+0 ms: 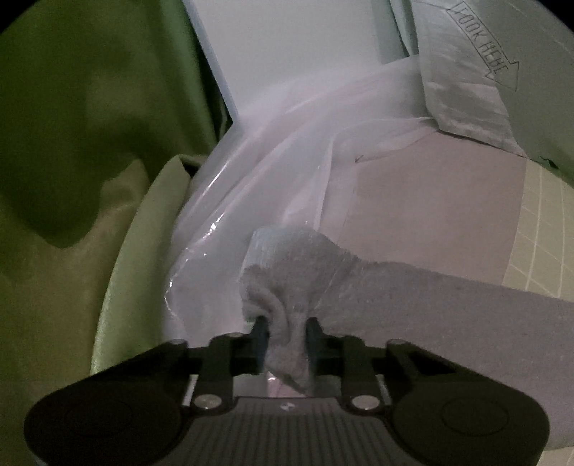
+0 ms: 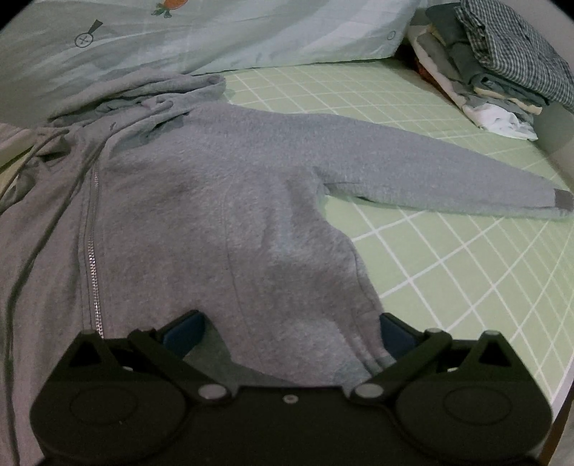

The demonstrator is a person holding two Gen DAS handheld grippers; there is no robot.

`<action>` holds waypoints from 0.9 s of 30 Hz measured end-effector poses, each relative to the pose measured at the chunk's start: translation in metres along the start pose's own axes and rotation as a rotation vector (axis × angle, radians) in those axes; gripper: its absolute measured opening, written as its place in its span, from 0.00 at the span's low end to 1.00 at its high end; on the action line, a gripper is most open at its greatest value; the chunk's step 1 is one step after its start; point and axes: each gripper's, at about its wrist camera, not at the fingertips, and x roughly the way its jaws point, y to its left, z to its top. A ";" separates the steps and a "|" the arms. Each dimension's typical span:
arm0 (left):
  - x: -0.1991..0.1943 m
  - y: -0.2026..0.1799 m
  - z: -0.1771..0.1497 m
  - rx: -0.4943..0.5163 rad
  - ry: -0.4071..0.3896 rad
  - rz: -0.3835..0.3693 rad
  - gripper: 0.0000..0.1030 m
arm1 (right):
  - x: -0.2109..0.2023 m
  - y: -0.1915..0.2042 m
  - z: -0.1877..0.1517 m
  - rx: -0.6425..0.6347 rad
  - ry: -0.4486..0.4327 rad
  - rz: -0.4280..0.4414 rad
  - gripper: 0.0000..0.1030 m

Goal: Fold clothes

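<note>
A grey zip-up hoodie (image 2: 201,200) lies spread on the green checked bed sheet (image 2: 448,258), zipper (image 2: 93,251) running down its left side, one sleeve (image 2: 448,186) stretched to the right. My right gripper (image 2: 290,333) is open, its fingers straddling the hoodie's lower hem. My left gripper (image 1: 285,340) is shut on a bunched grey part of the hoodie (image 1: 287,286), held up near the bed's edge; the grey fabric stretches off to the right.
A stack of folded clothes (image 2: 495,61) sits at the far right of the bed. A pale pillow (image 2: 215,32) lies behind the hoodie. In the left wrist view, a green curtain (image 1: 89,125), clear plastic sheeting (image 1: 258,172) and a printed pillow (image 1: 477,71) lie ahead.
</note>
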 end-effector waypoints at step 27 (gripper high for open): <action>-0.241 -0.207 -0.066 0.237 -0.296 -0.529 0.20 | -0.048 -0.086 0.015 0.017 -0.099 0.181 1.00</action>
